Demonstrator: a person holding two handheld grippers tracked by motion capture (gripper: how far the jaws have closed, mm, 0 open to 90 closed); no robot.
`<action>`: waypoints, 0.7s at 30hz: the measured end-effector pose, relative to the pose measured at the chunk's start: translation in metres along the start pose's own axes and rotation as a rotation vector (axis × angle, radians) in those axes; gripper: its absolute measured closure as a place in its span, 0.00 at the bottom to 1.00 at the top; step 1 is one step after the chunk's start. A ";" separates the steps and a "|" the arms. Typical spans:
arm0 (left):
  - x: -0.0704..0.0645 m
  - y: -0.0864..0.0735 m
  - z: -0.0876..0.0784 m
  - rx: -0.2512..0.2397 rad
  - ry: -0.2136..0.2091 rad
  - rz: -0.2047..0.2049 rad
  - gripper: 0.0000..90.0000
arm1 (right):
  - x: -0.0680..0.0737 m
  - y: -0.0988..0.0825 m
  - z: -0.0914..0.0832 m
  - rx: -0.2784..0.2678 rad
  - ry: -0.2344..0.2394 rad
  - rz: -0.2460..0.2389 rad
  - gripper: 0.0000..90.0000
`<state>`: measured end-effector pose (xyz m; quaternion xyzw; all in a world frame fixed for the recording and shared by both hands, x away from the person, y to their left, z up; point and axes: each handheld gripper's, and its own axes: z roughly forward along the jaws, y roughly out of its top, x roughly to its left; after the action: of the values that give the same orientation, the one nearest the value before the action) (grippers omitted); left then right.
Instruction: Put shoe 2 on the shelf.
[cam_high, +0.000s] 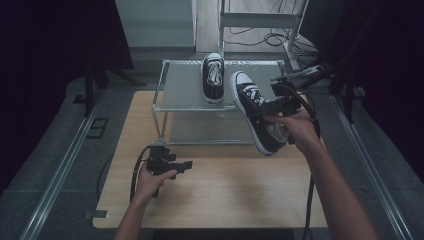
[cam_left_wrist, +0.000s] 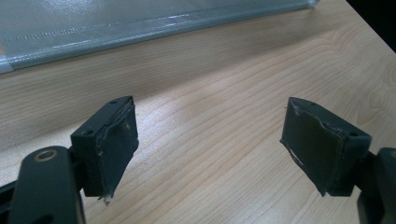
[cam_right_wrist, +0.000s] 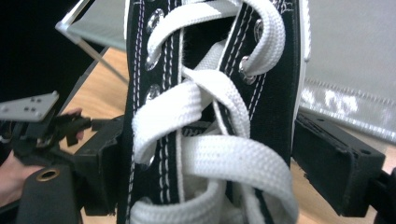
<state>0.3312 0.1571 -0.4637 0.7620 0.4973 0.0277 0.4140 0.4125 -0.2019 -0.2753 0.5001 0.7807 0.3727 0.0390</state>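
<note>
A black sneaker with white laces (cam_high: 212, 77) stands on the top shelf of a metal rack (cam_high: 182, 87), toe toward me. My right gripper (cam_high: 274, 107) is shut on a second matching sneaker (cam_high: 253, 117) and holds it tilted in the air at the rack's right front corner. In the right gripper view its laced upper (cam_right_wrist: 210, 93) sits between the two jaws, and the right gripper (cam_right_wrist: 210, 163) presses on both sides. Over the wooden table (cam_high: 225, 190), my left gripper (cam_high: 184, 165) hangs open; the left gripper (cam_left_wrist: 210, 144) holds nothing.
The rack's lower grey shelf (cam_left_wrist: 93, 23) lies just beyond the left jaws. Metal rails (cam_high: 60, 170) run along both sides of the table. Cables and a frame (cam_high: 260, 22) stand behind the rack. The other hand's gripper (cam_right_wrist: 32, 121) appears at the left of the right gripper view.
</note>
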 end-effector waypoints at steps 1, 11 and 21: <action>0.000 0.000 0.000 0.000 -0.001 0.000 0.21 | 0.000 0.003 0.001 0.001 -0.005 0.006 0.18; 0.001 0.000 -0.001 -0.005 0.001 -0.003 0.21 | -0.002 0.028 0.022 0.010 -0.050 0.064 0.18; 0.002 0.000 -0.001 -0.007 -0.007 -0.007 0.21 | -0.005 0.050 0.034 0.017 -0.107 0.132 0.18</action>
<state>0.3319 0.1592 -0.4638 0.7590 0.4984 0.0252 0.4183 0.4678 -0.1766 -0.2704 0.5700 0.7459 0.3407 0.0518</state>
